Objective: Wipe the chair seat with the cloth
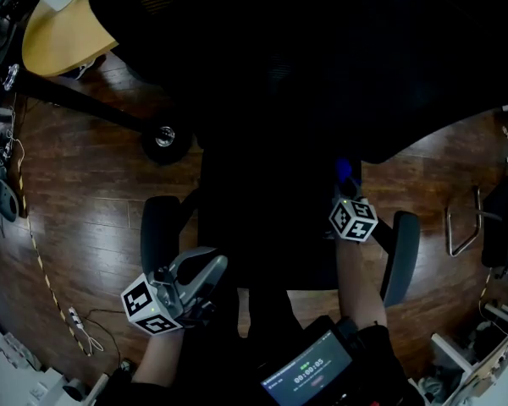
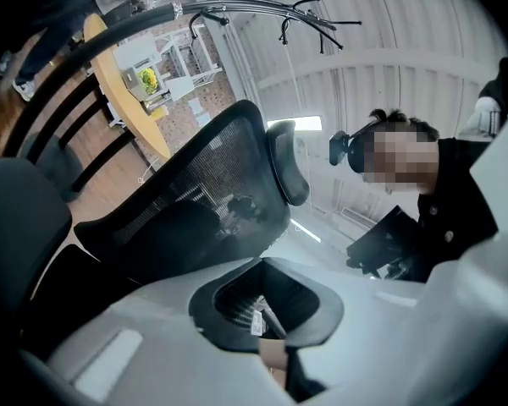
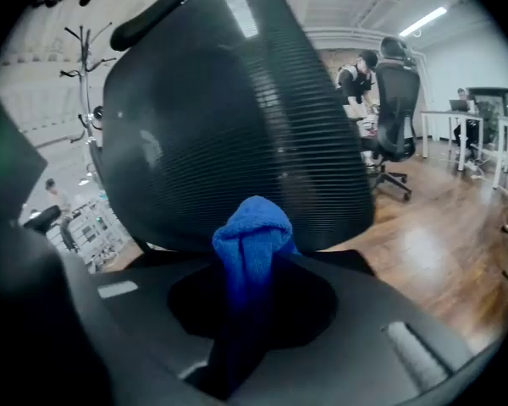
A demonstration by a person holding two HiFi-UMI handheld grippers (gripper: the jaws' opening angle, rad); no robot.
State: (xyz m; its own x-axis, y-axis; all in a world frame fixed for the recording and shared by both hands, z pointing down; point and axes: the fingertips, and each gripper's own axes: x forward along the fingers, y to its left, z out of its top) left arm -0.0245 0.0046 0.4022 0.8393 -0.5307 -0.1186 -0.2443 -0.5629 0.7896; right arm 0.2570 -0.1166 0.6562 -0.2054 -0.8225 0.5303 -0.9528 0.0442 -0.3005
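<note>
A black office chair fills the middle of the head view; its dark seat lies between two armrests. My right gripper is at the seat's right side, shut on a blue cloth. The right gripper view has the cloth bunched upright out of the closed jaws of the right gripper, facing the mesh chair back. My left gripper is held low by the seat's front left corner, holding nothing. In its own view the left gripper points up at the chair back.
A round wooden table stands at the back left, and cables trail over the wooden floor on the left. A metal frame is on the right. A person looms over the left gripper. Another office chair stands far right.
</note>
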